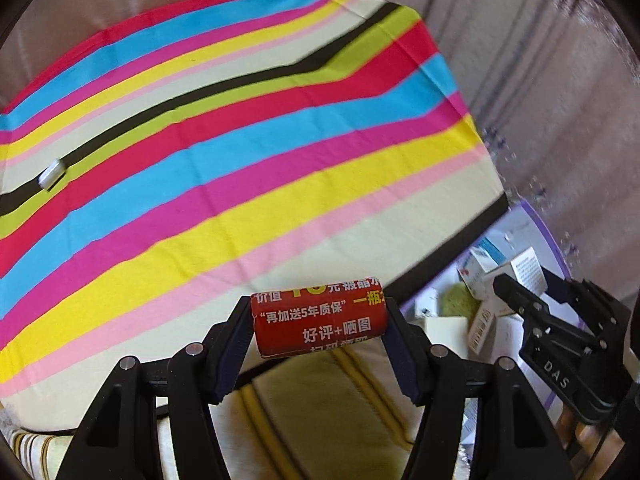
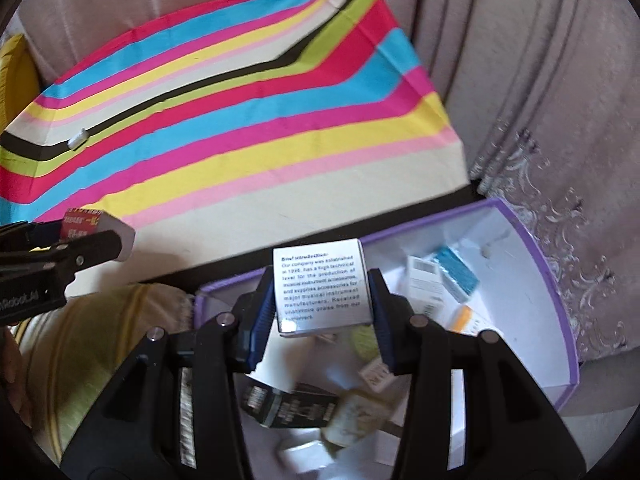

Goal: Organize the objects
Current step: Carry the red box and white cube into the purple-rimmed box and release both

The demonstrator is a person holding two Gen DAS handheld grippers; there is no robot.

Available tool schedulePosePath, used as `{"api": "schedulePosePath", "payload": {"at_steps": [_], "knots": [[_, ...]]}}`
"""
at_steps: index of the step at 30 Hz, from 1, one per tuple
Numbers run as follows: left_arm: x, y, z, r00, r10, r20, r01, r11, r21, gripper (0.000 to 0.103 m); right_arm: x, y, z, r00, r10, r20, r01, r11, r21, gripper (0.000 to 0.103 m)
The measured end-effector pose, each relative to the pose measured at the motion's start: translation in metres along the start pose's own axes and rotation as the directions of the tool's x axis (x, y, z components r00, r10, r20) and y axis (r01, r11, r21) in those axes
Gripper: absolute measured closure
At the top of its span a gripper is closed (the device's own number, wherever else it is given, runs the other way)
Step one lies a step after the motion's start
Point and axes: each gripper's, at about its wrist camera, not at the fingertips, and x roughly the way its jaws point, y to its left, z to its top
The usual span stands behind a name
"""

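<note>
My left gripper [image 1: 318, 326] is shut on a red box [image 1: 320, 322] with white and yellow Chinese print, held over the near edge of the striped table [image 1: 240, 140]. In the right wrist view the same red box [image 2: 82, 224] and left gripper [image 2: 116, 240] show at the left edge. My right gripper [image 2: 320, 288] is shut on a white box [image 2: 320, 286] with black English text, hanging over the purple-rimmed bin [image 2: 536, 256]. The left wrist view shows that white box [image 1: 520, 268] in the right gripper [image 1: 516, 292], above the bin [image 1: 548, 240].
The bin holds several small boxes, among them a blue one [image 2: 456, 272] and a dark one [image 2: 292, 406]. A small white object [image 1: 52, 174] lies on the table's black stripe. Grey curtains [image 2: 540, 100] hang behind. A yellow-striped cushion [image 1: 320, 400] lies below the table edge.
</note>
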Motion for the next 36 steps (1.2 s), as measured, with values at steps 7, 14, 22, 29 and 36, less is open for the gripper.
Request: {"api": "schedulePosePath", "payload": {"at_steps": [7, 14, 22, 29, 36], "knots": [[0.010, -0.044, -0.005, 0.999, -0.035, -0.037, 0.039, 0.994, 0.101, 0.040, 0.001, -0.033, -0.015, 0.999, -0.036, -0.026, 0.037, 0.998, 0.041, 0.055], [0.022, -0.088, -0.020, 0.993, -0.062, -0.106, 0.084, 0.972, 0.219, 0.040, 0.004, -0.069, -0.030, 0.995, -0.079, -0.056, 0.084, 0.993, 0.085, 0.055], [0.028, -0.125, -0.034, 0.984, -0.076, -0.159, 0.124, 0.940, 0.317, 0.040, 0.005, -0.089, -0.040, 0.992, -0.097, -0.074, 0.105, 0.989, 0.107, 0.055], [0.030, -0.139, -0.040, 0.979, -0.086, -0.185, 0.148, 0.922, 0.357, 0.039, 0.008, -0.095, -0.046, 0.992, -0.095, -0.080, 0.104, 0.988, 0.117, 0.055], [0.033, -0.139, -0.041, 0.974, -0.100, -0.204, 0.167, 0.923, 0.345, 0.028, 0.009, -0.095, -0.044, 0.993, -0.083, -0.080, 0.092, 0.988, 0.121, 0.041]]}}
